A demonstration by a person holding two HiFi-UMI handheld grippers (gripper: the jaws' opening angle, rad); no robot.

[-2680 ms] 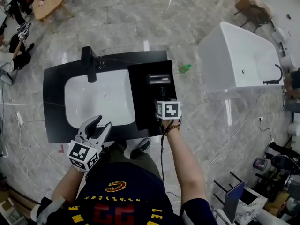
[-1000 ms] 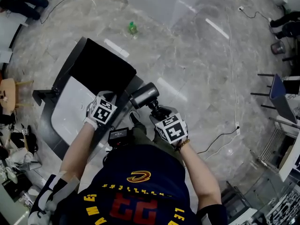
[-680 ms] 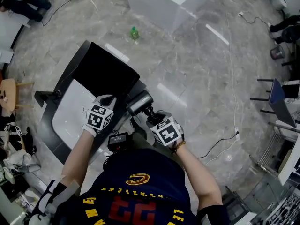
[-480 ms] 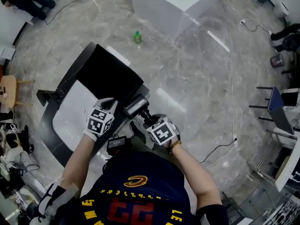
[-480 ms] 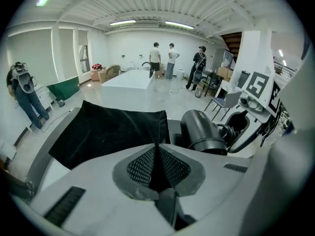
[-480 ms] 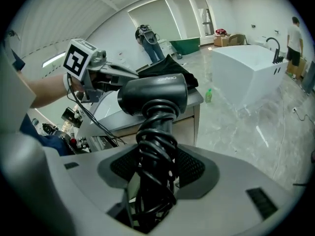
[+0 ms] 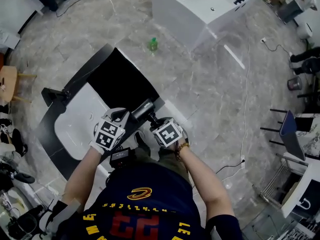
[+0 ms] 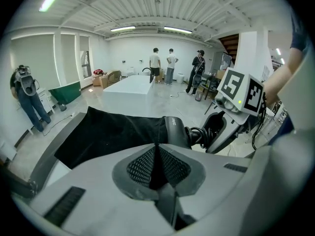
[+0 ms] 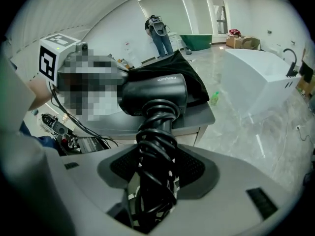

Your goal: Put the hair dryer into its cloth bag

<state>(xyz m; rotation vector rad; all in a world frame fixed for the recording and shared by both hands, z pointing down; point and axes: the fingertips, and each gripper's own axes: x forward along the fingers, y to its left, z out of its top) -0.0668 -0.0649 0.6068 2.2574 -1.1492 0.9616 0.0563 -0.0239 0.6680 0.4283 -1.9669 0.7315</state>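
The black hair dryer (image 7: pixel 142 110) has its cord wound round the handle. My right gripper (image 7: pixel 153 120) is shut on that wrapped handle (image 9: pixel 155 146) and holds the dryer up over the counter's front edge. The black cloth bag (image 7: pixel 121 78) lies on the dark counter. My left gripper (image 7: pixel 120 115) is shut on the bag's near edge, with black cloth pinched between its pads (image 8: pixel 142 167). In the left gripper view the dryer's barrel (image 8: pixel 176 131) sits right at that lifted edge of the bag (image 8: pixel 110 132). Whether the barrel is inside the bag is hidden.
A white basin (image 7: pixel 77 121) with a black faucet (image 7: pixel 55 94) lies left of the bag. On the floor beyond stand a green bottle (image 7: pixel 153 44) and a white bathtub (image 7: pixel 200 6). Several people (image 8: pixel 162 65) stand far off.
My right gripper has carried the dryer left, from well apart to close beside my left gripper and the bag's edge. My left gripper has risen a little with the cloth.
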